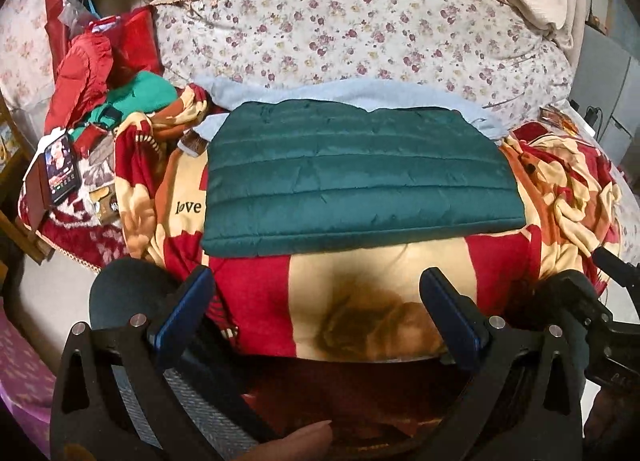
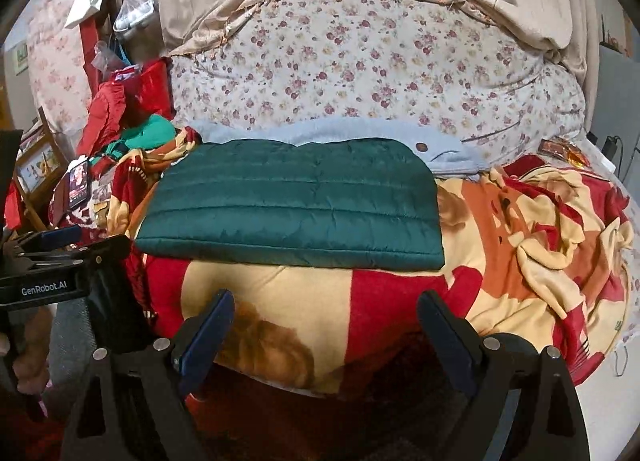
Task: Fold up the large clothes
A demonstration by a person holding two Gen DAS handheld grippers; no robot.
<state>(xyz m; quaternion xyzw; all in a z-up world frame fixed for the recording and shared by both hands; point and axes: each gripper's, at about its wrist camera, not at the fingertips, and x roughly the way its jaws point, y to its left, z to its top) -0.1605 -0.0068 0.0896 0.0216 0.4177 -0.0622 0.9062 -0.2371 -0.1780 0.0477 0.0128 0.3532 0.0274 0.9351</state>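
Both my grippers stand with jaws wide and nothing between them: my left gripper [image 1: 316,309] and my right gripper [image 2: 326,325]. One folded green quilted jacket [image 1: 356,185] lies flat on the red and cream blanket [image 1: 500,261], beyond both pairs of jaws and clear of them. One pale blue garment [image 1: 360,91] lies just behind it. One phone [image 1: 60,173] leans far off to the left. Only the right view shows the blue garment's brown button [image 2: 421,147]; only the left view shows "love" [image 1: 189,207] on the blanket
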